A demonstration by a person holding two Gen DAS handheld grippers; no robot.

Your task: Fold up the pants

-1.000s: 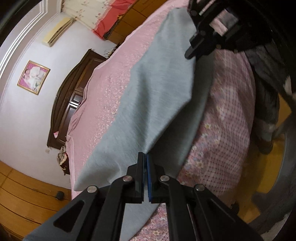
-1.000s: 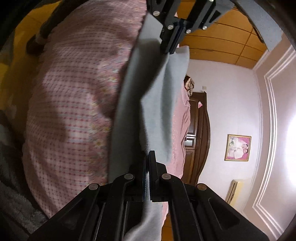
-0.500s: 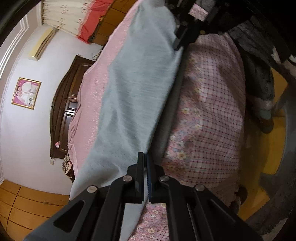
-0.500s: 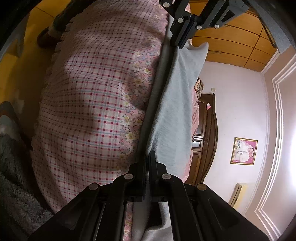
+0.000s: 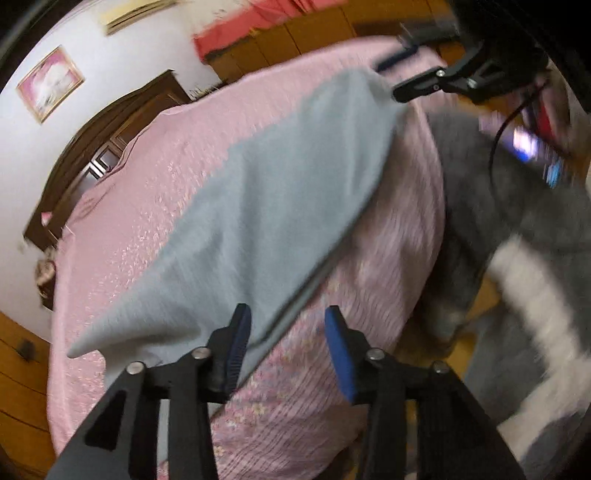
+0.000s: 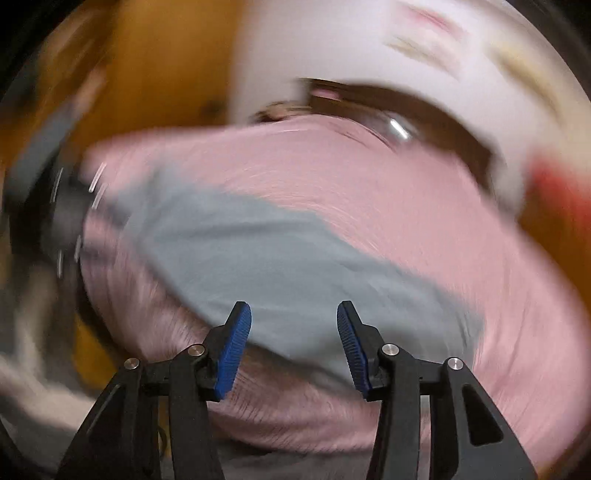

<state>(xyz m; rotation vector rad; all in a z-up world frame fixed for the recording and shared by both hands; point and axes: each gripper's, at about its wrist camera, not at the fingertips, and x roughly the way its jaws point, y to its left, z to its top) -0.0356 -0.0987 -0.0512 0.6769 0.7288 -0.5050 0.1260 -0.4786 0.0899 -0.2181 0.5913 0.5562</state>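
Light grey pants (image 5: 266,206) lie as a long folded strip along the near edge of the pink bed (image 5: 147,206). My left gripper (image 5: 290,347) hovers over their near end with its jaws opening; the cloth's edge shows in the gap, but neither blue pad presses it. At the strip's far end, my right gripper (image 5: 402,72) is also off the cloth. The right wrist view is heavily blurred: the pants (image 6: 277,266) lie below my right gripper (image 6: 293,347), whose jaws are opening with nothing held. The left gripper (image 6: 66,210) is a dark smear there.
The checked, flowered side of the bed cover (image 5: 295,406) hangs toward the floor. A person in fuzzy grey and white clothing (image 5: 517,229) stands close on the right. A dark wooden headboard (image 5: 96,122), a framed picture (image 5: 50,83) and wooden wardrobes (image 5: 314,33) lie beyond.
Both grippers were shut on the pants' edge and have now let go. The pants rest on the bed. The right gripper has rolled upright and pulled up and away fast.
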